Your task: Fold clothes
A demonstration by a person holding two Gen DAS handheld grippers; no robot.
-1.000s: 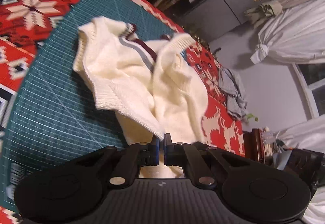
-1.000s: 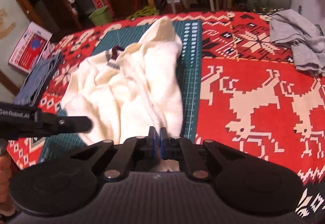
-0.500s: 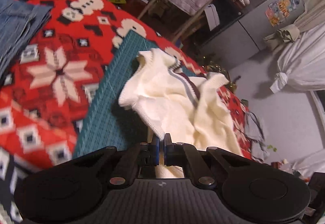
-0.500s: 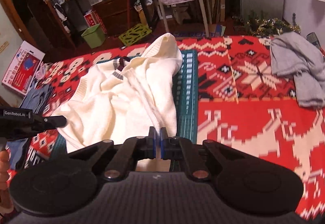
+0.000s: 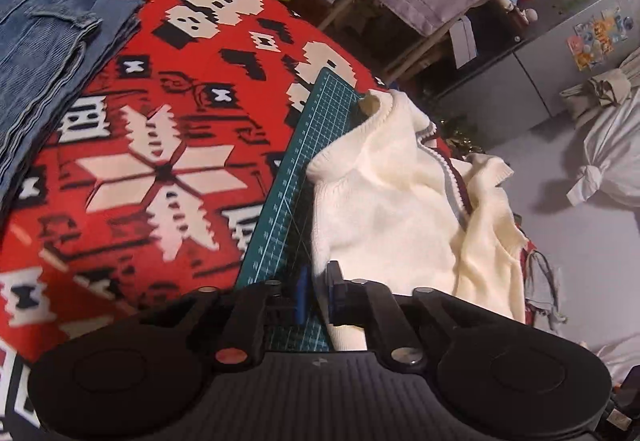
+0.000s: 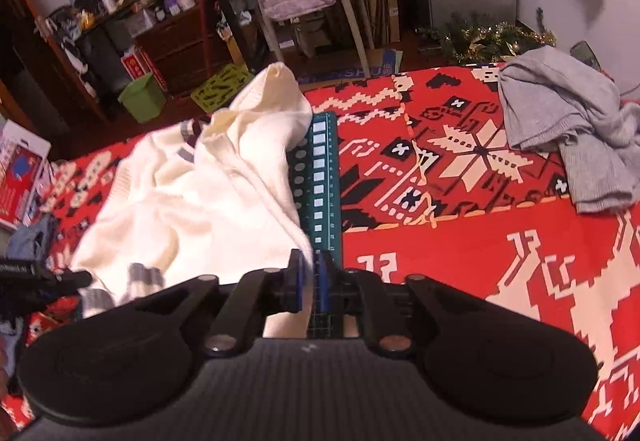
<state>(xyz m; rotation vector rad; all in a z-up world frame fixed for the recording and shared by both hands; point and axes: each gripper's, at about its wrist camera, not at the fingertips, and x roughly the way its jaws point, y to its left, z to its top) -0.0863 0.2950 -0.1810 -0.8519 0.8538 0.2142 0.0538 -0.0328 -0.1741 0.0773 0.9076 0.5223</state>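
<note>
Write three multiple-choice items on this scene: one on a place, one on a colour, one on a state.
1. The folded jeans lie
A. on the green mat
B. on the red patterned blanket
C. over a chair

2. The crumpled garment lying apart from the cream sweater is
A. grey
B. yellow
C. black

3. The right gripper is
A. wide open over bare blanket
B. shut on a towel
C. shut on the cream sweater

Answers: B, the denim rests on the blanket; A, its cloth is plain grey; C, cream knit runs between the nearly closed fingers.
</note>
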